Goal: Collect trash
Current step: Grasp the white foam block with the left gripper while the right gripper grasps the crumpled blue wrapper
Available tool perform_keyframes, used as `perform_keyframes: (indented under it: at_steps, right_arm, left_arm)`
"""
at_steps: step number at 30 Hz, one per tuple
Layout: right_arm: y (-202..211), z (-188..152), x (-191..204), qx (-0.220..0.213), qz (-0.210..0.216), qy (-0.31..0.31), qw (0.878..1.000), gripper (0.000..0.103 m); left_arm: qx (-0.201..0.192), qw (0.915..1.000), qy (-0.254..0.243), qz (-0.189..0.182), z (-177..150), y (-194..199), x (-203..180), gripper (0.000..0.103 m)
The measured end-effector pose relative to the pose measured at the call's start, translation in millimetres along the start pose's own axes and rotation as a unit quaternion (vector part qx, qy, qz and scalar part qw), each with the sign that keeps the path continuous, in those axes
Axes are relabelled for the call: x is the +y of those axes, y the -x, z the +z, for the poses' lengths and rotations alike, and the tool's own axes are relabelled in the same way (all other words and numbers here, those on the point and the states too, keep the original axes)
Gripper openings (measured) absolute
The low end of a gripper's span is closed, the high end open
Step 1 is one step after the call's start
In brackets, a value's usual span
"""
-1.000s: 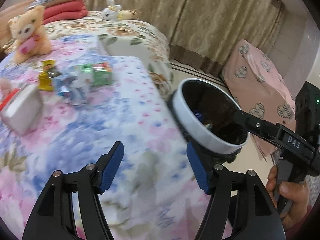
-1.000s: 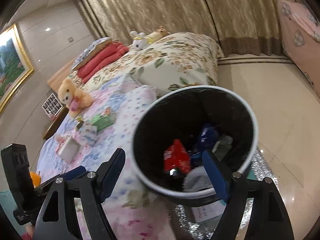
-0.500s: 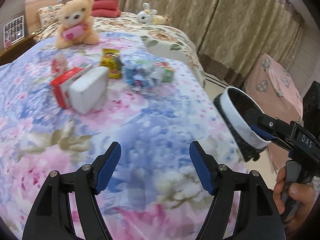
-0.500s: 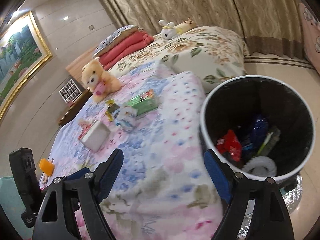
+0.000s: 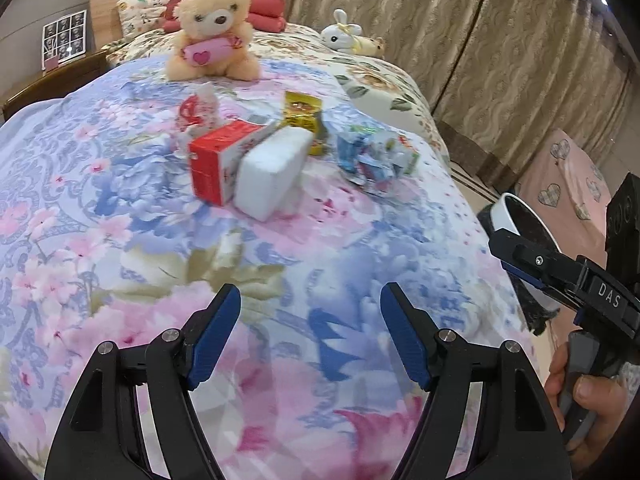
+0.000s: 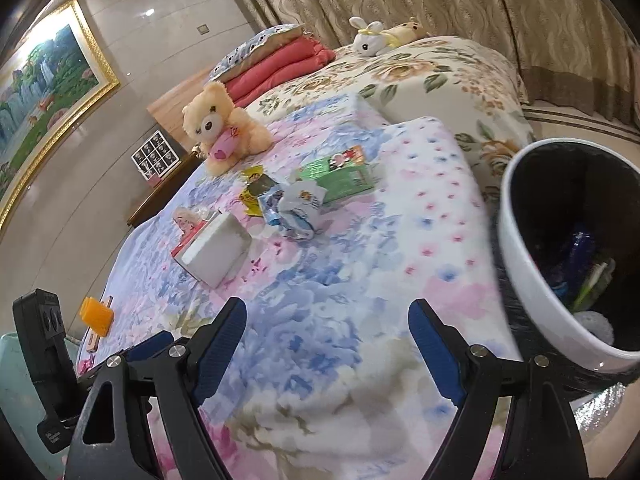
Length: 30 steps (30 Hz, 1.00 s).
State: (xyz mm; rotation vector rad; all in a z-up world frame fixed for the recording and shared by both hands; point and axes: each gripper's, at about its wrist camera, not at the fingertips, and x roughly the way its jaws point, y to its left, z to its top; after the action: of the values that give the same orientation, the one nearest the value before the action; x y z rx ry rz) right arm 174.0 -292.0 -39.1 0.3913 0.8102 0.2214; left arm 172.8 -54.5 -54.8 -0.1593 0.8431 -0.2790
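Note:
Trash lies in a cluster on the floral quilt: a red-and-white carton, a white foam block, a yellow wrapper and a crumpled blue-white wrapper. The right wrist view also shows the foam block, the crumpled wrapper and a green box. A white-rimmed black bin holding wrappers stands at the bed's right edge. My left gripper is open and empty over the quilt, well short of the cluster. My right gripper is open and empty beside the bin.
A teddy bear sits behind the trash, with a white toy rabbit and red pillows further back. An orange object lies at the quilt's left edge. Curtains and a pink heart-patterned cover are on the right.
Both grippers have swung left, from over the bin to over the quilt. The trash cluster is now larger and nearer the centre of both views. The bin has slid to the right edge.

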Motion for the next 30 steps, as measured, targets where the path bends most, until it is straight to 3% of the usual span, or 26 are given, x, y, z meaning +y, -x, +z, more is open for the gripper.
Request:
perform_keyframes:
  at_steps: [24,27,28,29,30]
  right_arm:
    - [-93,53,7,0.011,0.019,-0.012,1.000,0.080]
    - [-103,56,5,0.015,0.017,-0.014,1.000,0.068]
    - [-105,57,5,0.018,0.017,-0.014,1.000,0.056]
    - [-108,57,4,0.021,0.017,-0.015,1.000,0.044]
    - [-109,56,3,0.022,0.016,-0.015,1.000,0.040]
  left_arm:
    - [0.003,0.9989,-0.042,0.020,63,-57,18,0.074]
    - [0.006,0.9990,-0.040,0.021,64,-62,17,0.074]
    - [0.007,0.9989,-0.040,0.024,64,-64,16,0.072]
    - [0.008,0.9987,-0.042,0.026,63,-66,15,0.063]
    - [0.011,0.9985,-0.046,0.028,62,-67,14,0.055]
